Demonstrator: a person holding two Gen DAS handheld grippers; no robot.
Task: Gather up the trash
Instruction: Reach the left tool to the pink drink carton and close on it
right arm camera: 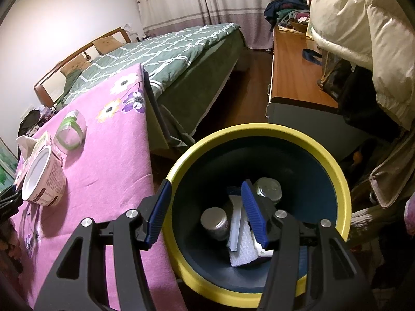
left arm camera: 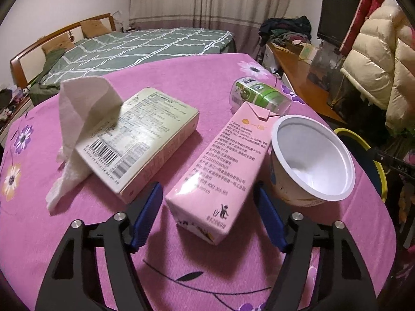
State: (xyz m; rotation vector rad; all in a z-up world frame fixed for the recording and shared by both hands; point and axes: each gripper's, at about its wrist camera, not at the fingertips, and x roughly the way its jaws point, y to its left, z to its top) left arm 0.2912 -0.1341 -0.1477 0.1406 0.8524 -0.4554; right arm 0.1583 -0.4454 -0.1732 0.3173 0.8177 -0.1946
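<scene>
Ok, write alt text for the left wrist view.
The open left hand-held gripper straddles the near end of a pink drink carton lying on a pink floral tablecloth. An empty white cup touches the carton's right side; a flat box with a tissue draped over it lies left.

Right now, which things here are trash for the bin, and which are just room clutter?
For the job: pink carton, flat box, tissue, white cup, clear bottle, yellow-rimmed bin.

Lying about: puffy coat, television, clothes pile, bed.
</scene>
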